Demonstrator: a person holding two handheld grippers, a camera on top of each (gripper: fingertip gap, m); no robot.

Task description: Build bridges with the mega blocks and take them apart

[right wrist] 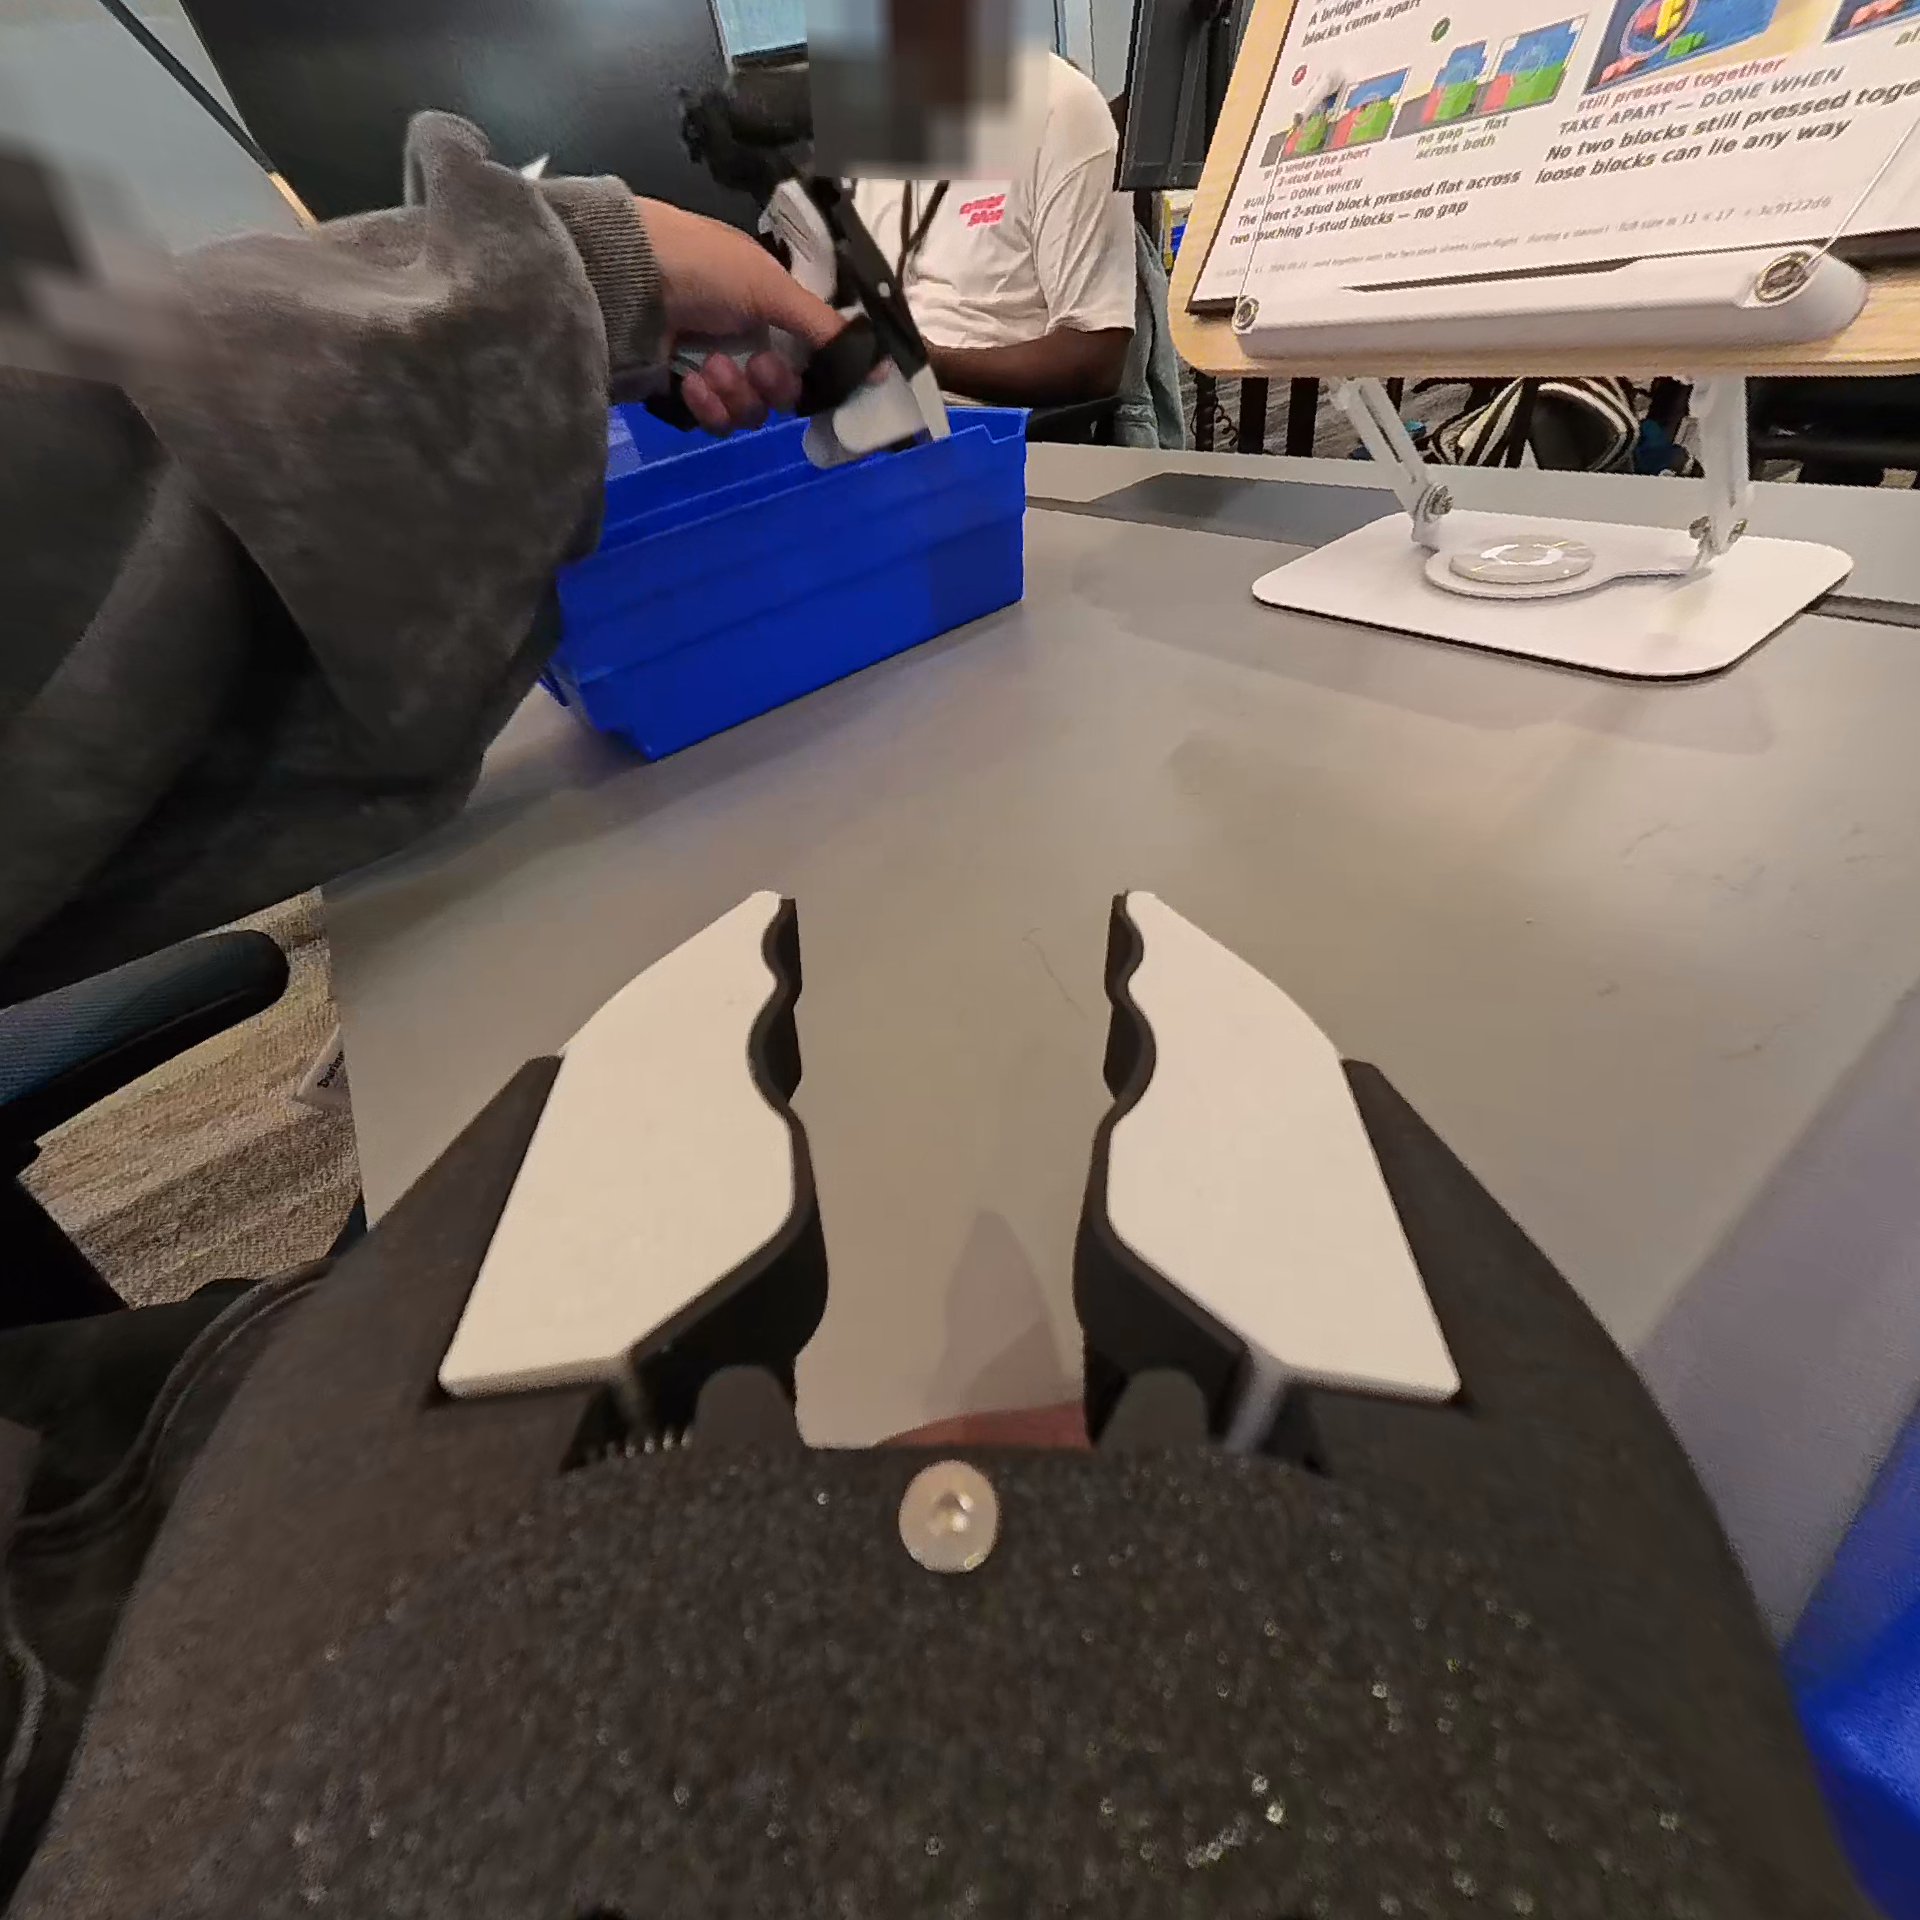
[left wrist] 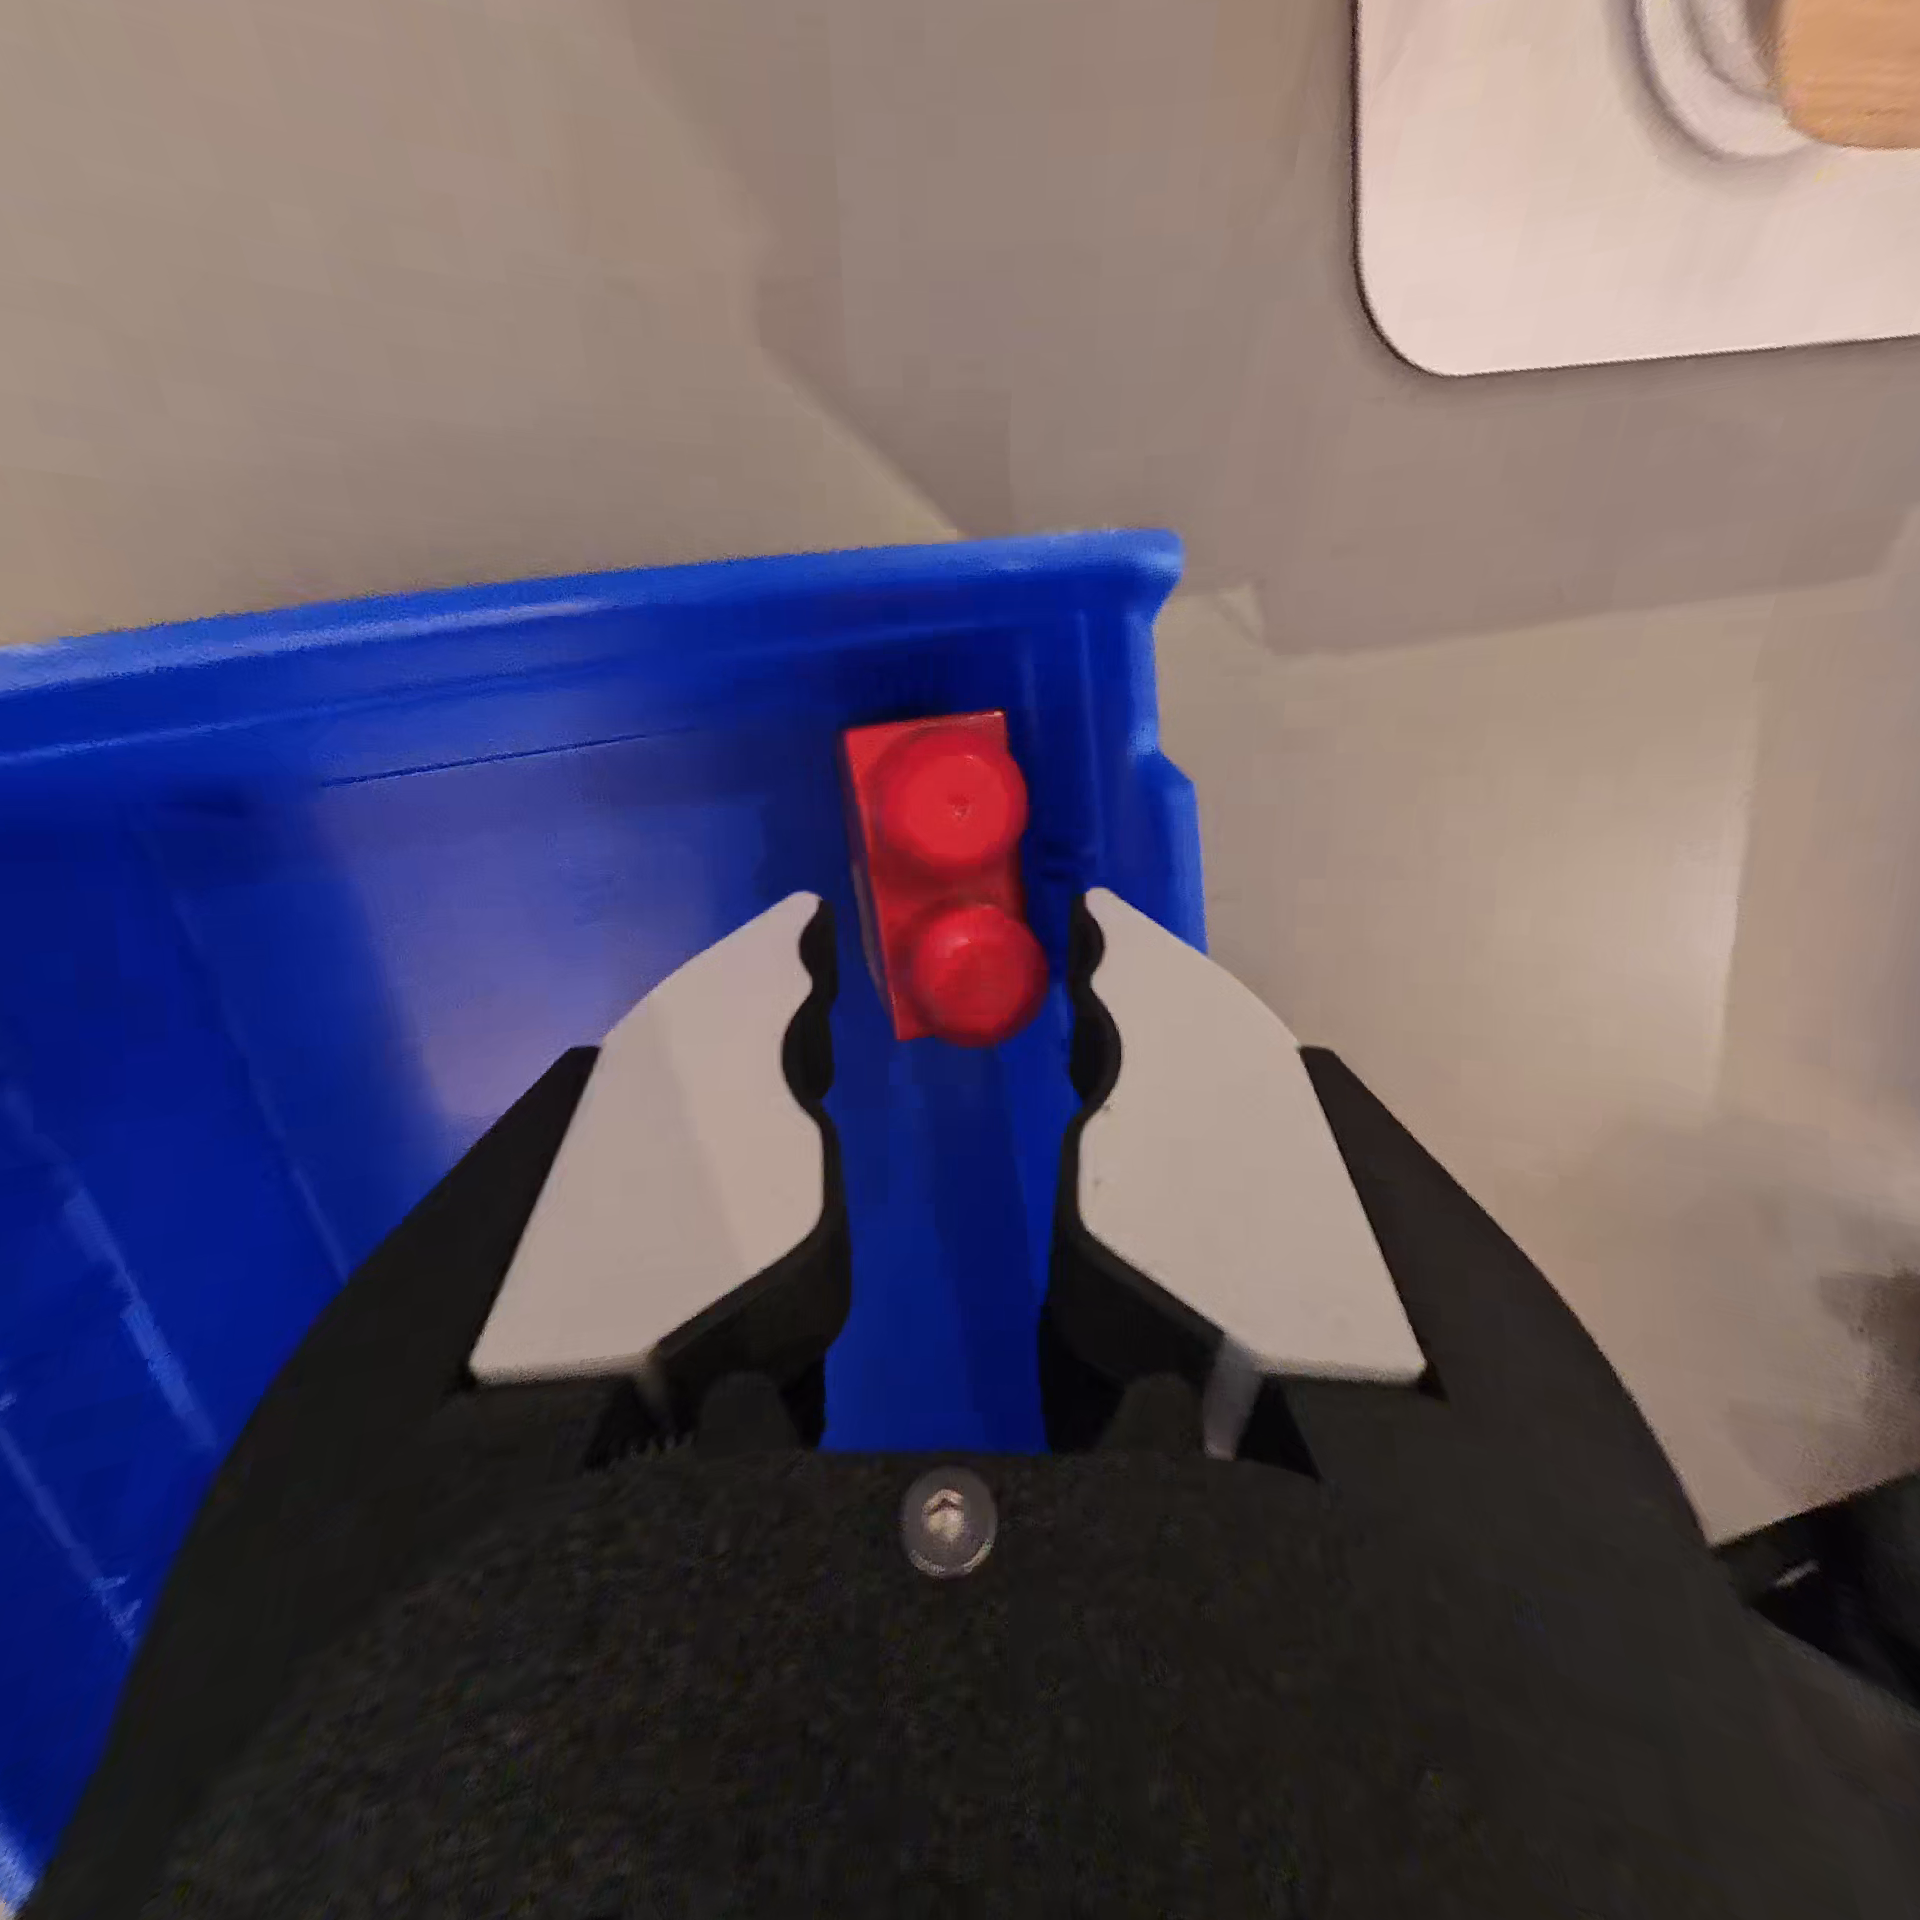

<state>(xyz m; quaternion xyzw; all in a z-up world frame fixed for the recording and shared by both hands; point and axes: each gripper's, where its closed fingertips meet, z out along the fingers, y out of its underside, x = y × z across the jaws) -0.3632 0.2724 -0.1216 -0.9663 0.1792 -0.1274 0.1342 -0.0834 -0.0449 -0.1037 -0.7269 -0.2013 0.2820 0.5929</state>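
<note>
I'm in an office: grey desk (right wrist: 1351,831) under me, dark monitors (right wrist: 468,94) top left, a seated person (right wrist: 1018,260) behind, carpet (right wrist: 208,1164) lower left, white document stand (right wrist: 1558,582) upper right.

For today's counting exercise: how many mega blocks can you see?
1: a red two-stud block inside the blue bin, near its corner, just ahead of the open left gripper. Others may be hidden.
</note>
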